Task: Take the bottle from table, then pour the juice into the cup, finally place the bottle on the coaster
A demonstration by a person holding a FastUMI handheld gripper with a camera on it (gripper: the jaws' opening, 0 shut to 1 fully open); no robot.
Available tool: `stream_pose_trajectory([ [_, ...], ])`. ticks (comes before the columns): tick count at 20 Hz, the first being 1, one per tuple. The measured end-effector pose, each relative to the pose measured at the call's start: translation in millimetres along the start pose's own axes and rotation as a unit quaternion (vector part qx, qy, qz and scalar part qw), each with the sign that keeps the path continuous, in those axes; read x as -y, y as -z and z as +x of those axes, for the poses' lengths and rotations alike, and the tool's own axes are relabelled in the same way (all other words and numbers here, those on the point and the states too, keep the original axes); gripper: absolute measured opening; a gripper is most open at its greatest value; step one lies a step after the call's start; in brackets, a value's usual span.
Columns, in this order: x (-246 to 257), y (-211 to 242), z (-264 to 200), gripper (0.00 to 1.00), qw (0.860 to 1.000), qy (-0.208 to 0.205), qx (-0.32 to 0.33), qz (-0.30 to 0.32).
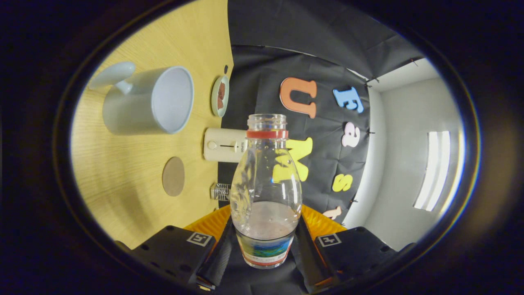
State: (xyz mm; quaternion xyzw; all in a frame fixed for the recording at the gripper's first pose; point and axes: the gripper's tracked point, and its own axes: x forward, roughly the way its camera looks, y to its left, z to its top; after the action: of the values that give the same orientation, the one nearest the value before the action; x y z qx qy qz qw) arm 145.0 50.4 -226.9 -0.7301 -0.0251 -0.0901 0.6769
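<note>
The tongs (266,246) grip a clear plastic bottle (266,192) low on its body, one finger pressed to each side of the labelled base, the jaws parted just as wide as the bottle. The bottle stands uncapped, with a red ring below its open mouth, and a shallow layer of pale liquid sits above the label. The whole scene is rolled sideways, so the light wooden table (123,180) rises like a wall at 9 o'clock from the bottle. On it, at about 10 o'clock, rests a white cup (147,102) with a handle, its open mouth turned toward the bottle and well apart from it. A round brown coaster (173,176) lies on the table below the cup, between 9 and 10 o'clock from the tongs. Beyond the cup, near the table's far edge, sits a small dish (220,96) holding something reddish-brown. A cream-coloured appliance (224,144) with a knob and a slider stands at the table's edge, just beside the bottle's neck.
</note>
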Motion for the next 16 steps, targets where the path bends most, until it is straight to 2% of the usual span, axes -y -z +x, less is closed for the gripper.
stream_pose_trajectory([
  [5,6.6,-5.3,-1.4,0.79,1.000,0.009,-0.001,-0.024],
  [16,-0.5,-5.5,-6.1,0.79,0.999,0.003,0.005,-0.042],
])
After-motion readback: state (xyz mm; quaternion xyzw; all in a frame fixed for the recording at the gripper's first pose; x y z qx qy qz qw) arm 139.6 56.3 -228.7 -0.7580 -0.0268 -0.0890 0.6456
